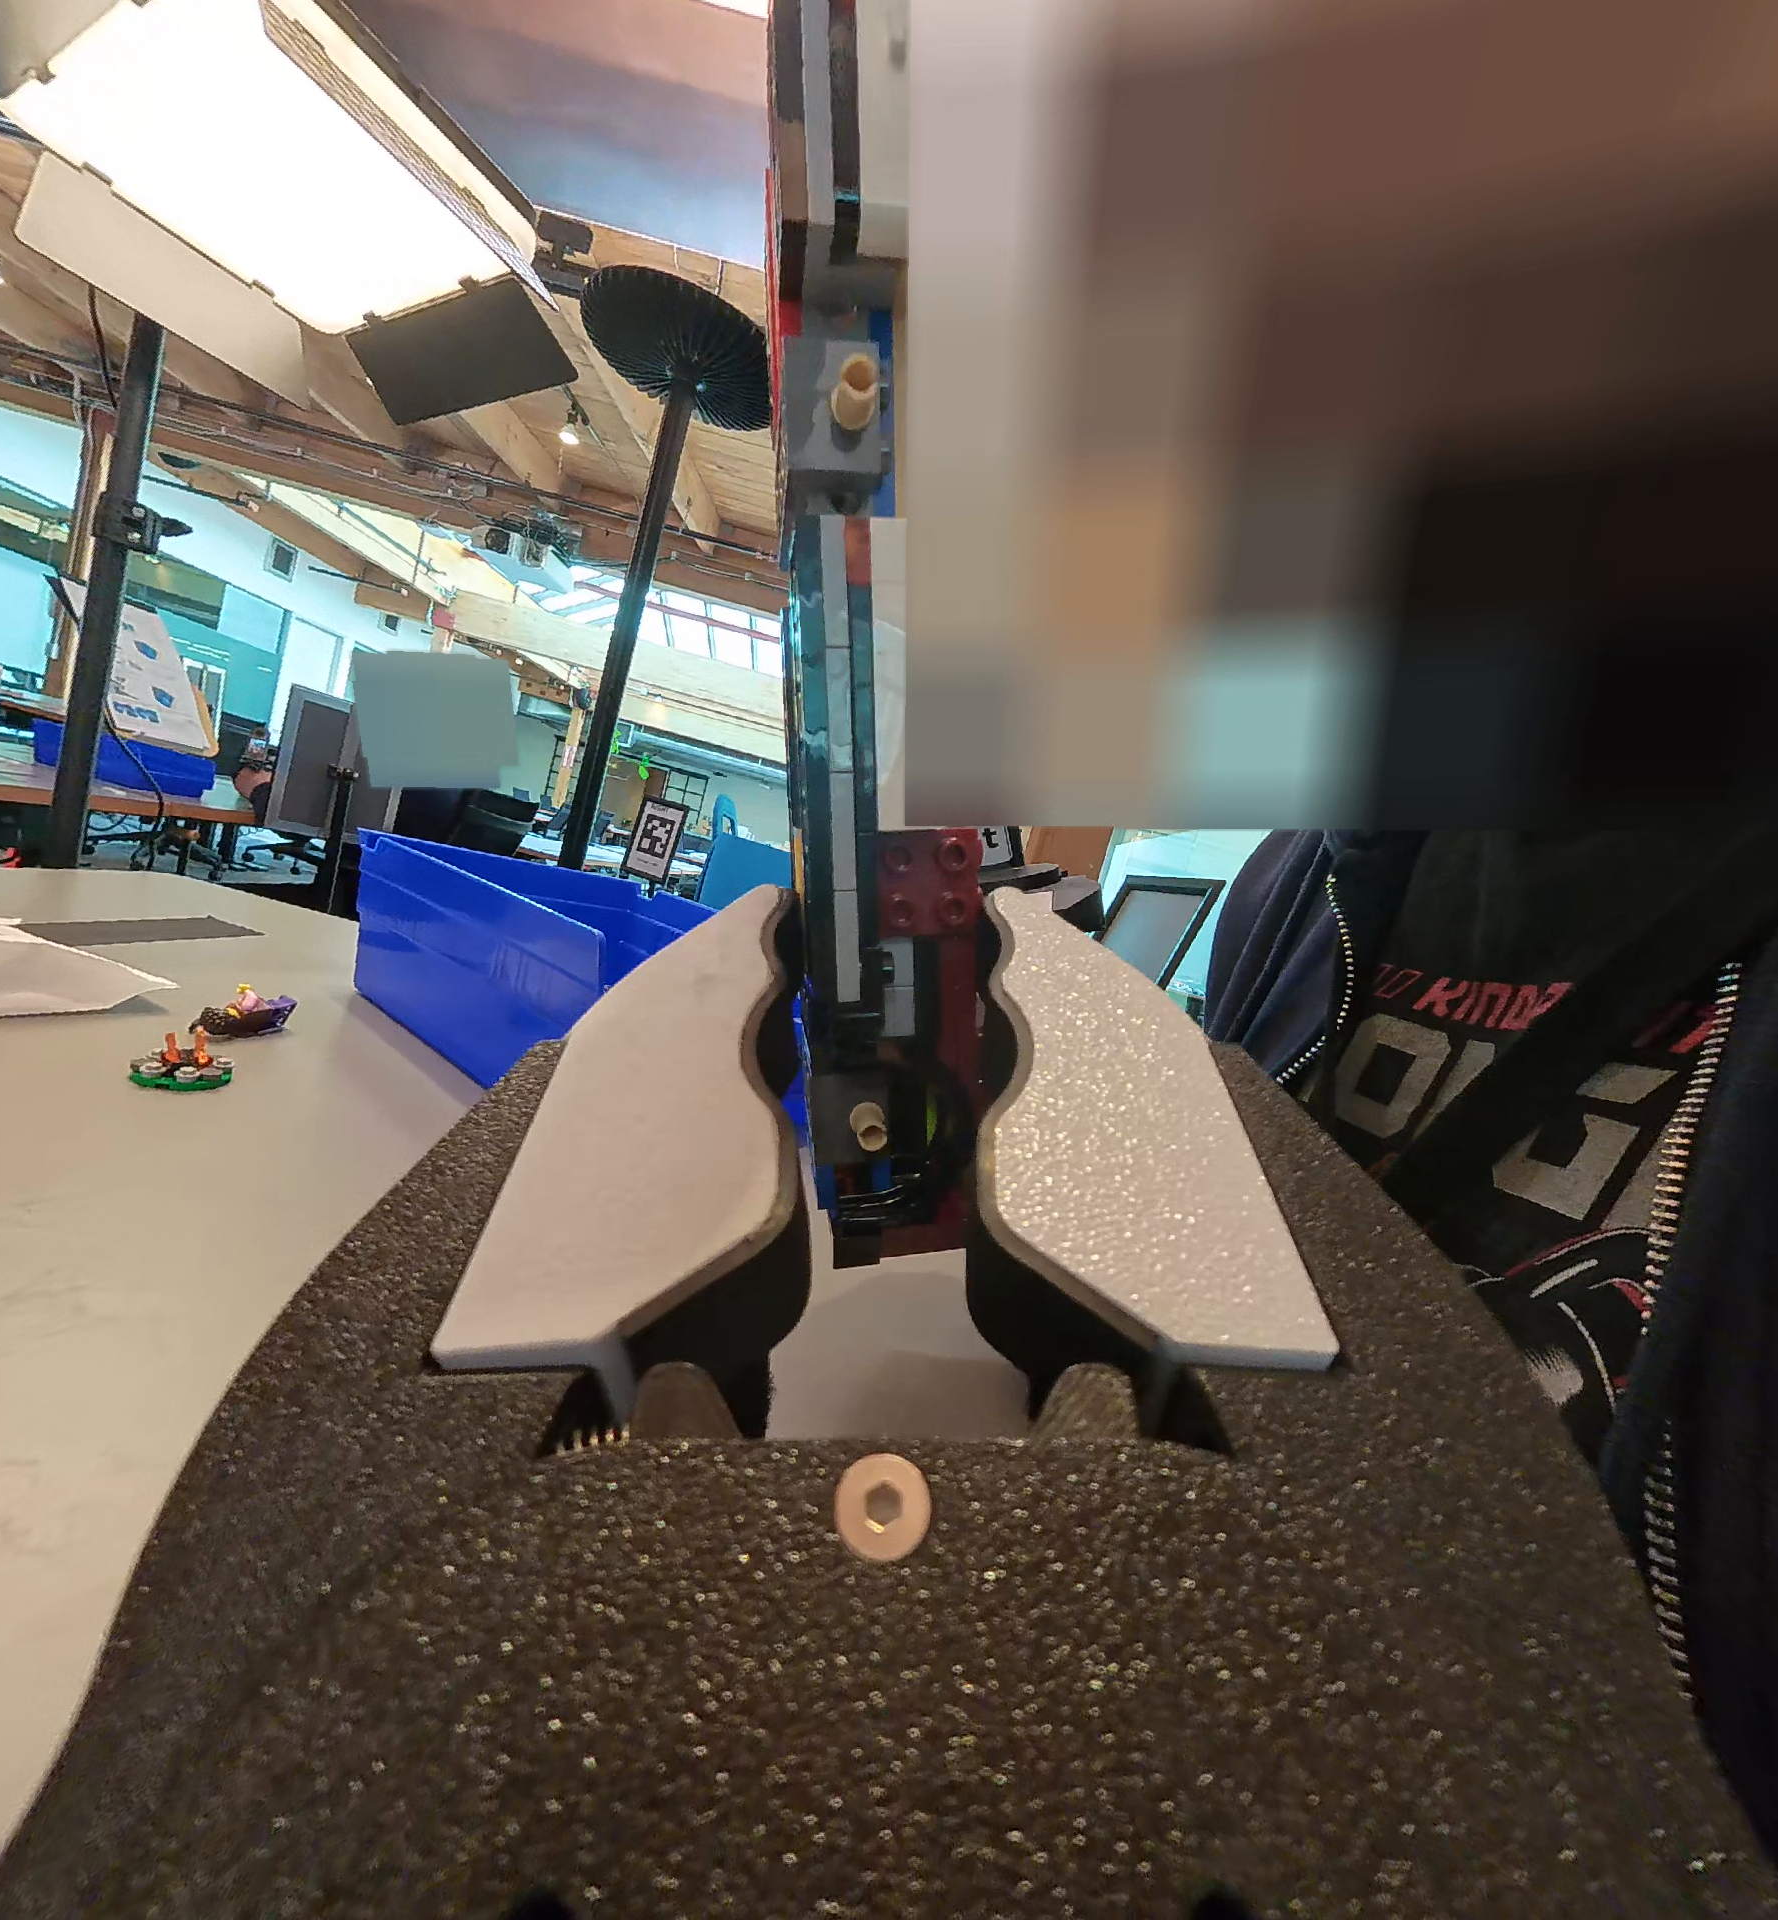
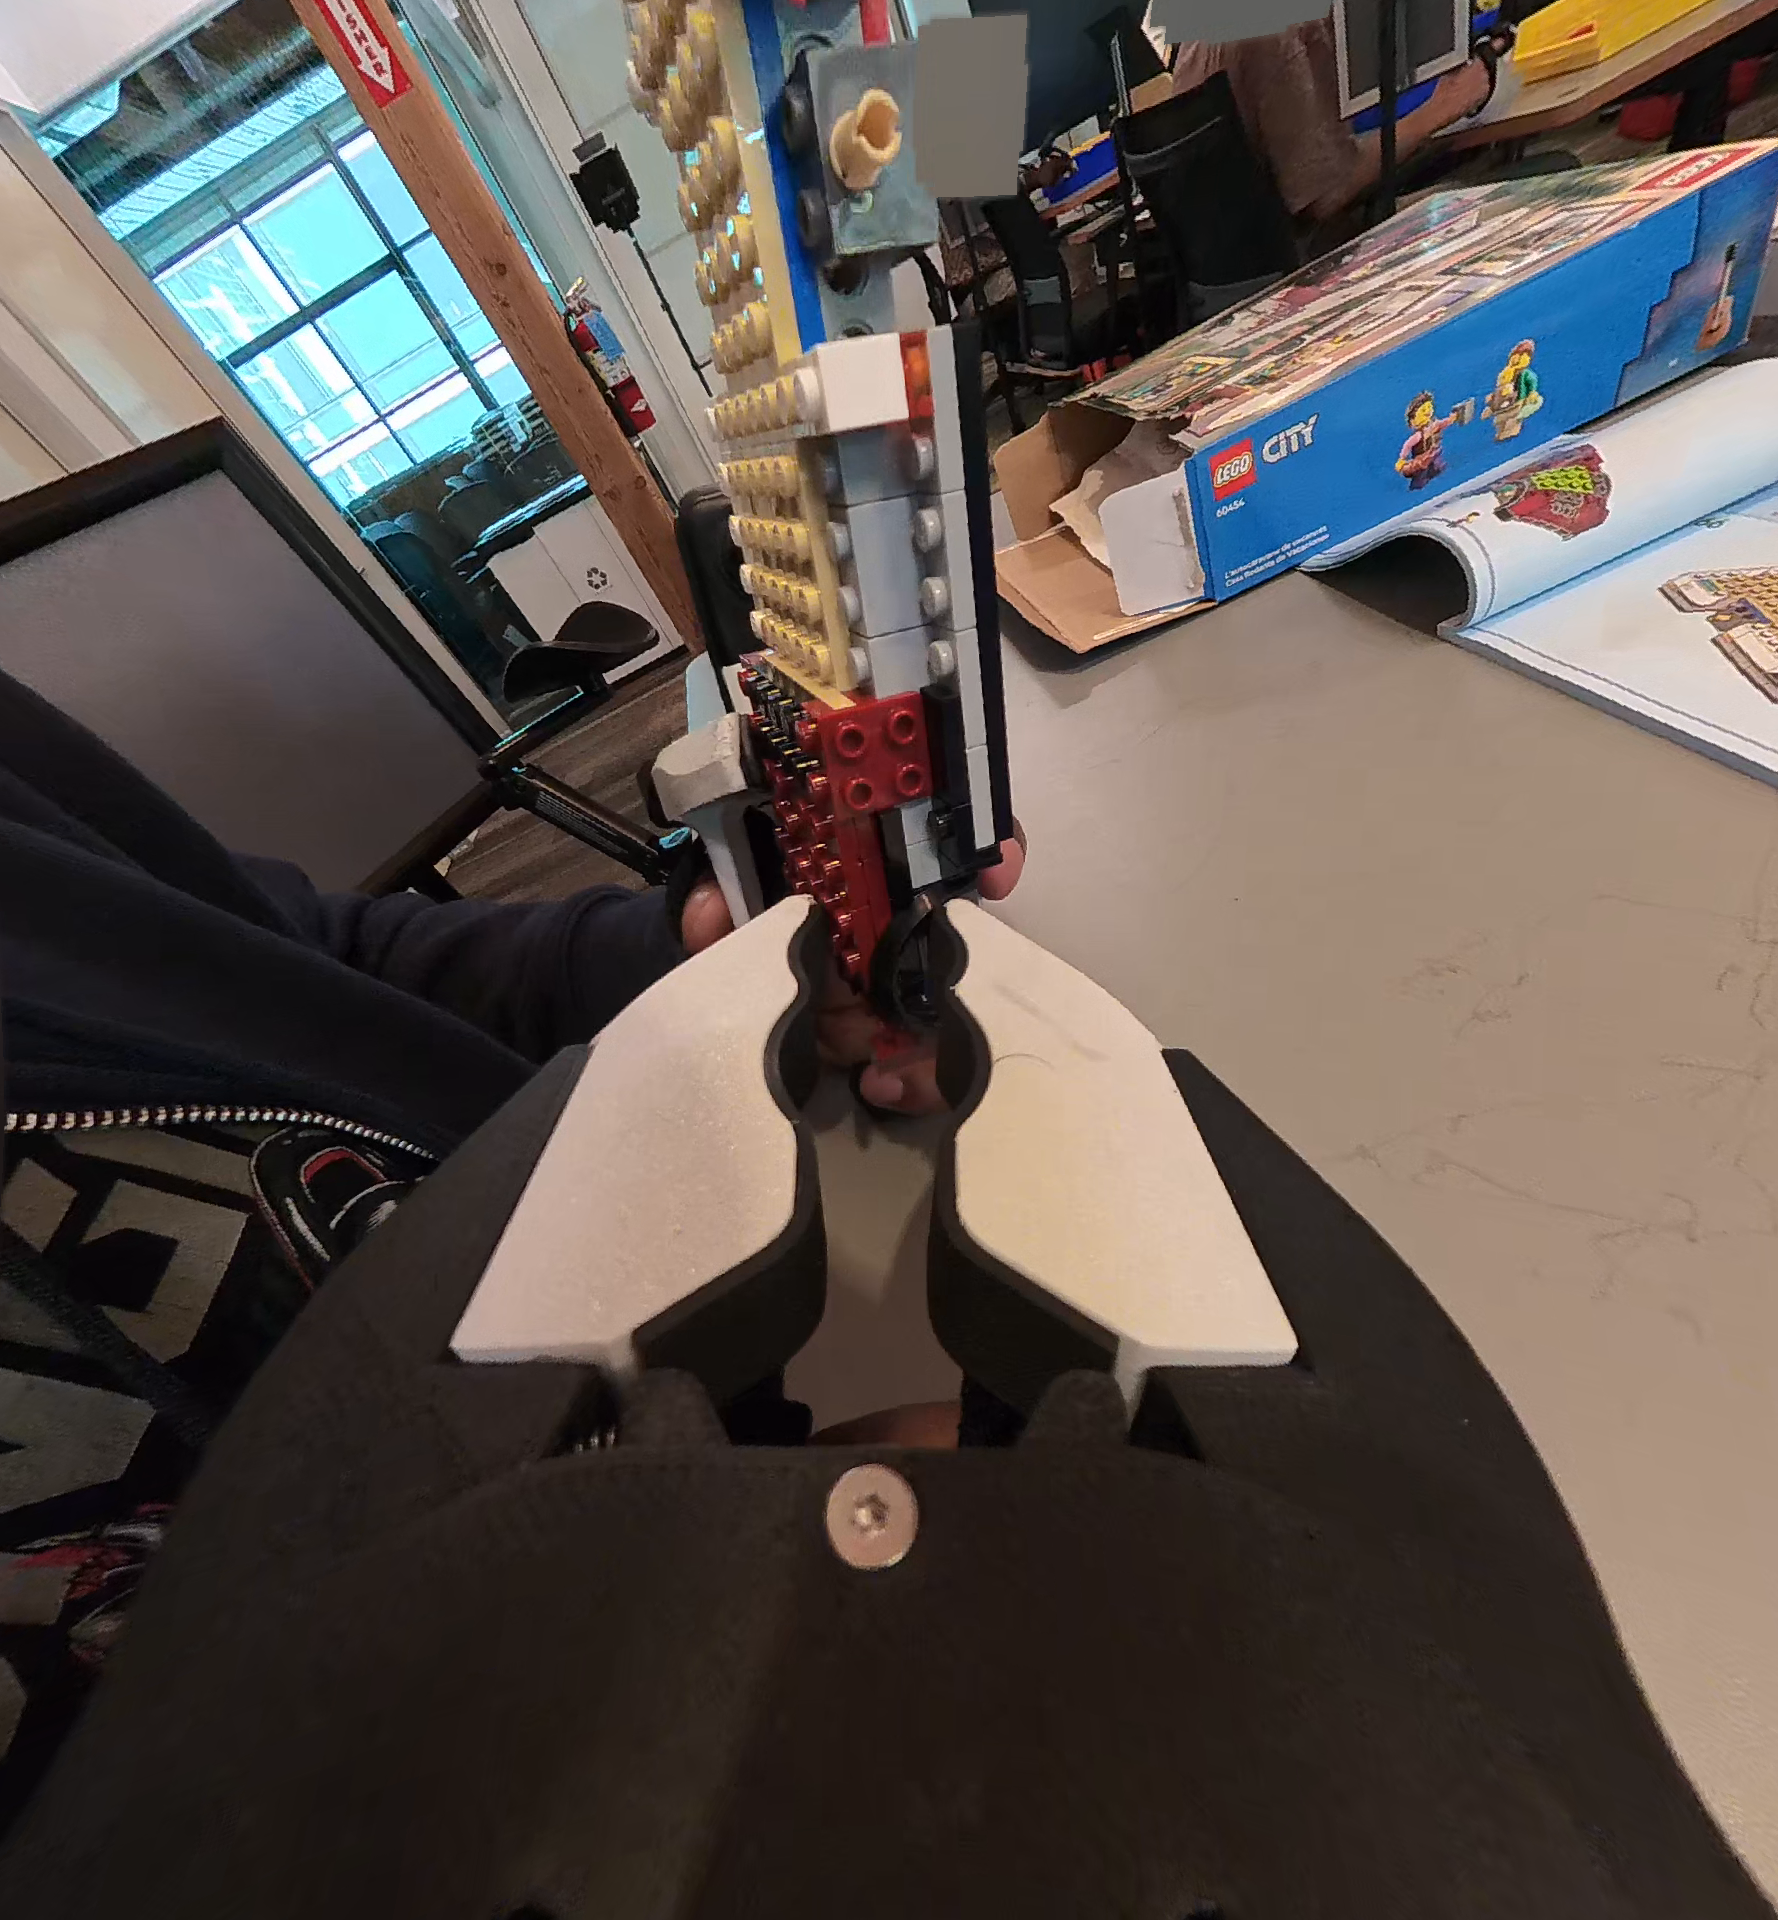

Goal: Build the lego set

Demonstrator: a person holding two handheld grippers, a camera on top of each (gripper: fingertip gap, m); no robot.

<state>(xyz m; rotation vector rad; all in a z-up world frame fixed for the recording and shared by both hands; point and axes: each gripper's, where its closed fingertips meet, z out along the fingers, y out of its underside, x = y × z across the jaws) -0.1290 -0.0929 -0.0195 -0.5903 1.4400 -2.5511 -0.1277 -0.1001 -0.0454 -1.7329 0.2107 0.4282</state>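
Note:
A tall brick model of tan, grey, blue and dark red pieces stands upright between my two grippers. My left gripper is shut on it: one pad presses its dark flat side, the other its dark red bricks. In the right wrist view the model rises ahead, with the left gripper's grey finger at its left side. My right gripper is shut on the model's lower end. One fingertip meets the red studded plate, the other a black ring piece. A person's hand shows behind.
A blue bin, a white bag and two small brick builds lie on the grey table. A blue toy box and an open booklet lie at the right. A person in a dark jacket sits close. Only a small space, under 4 cm, lies between the two pairs of fingers.

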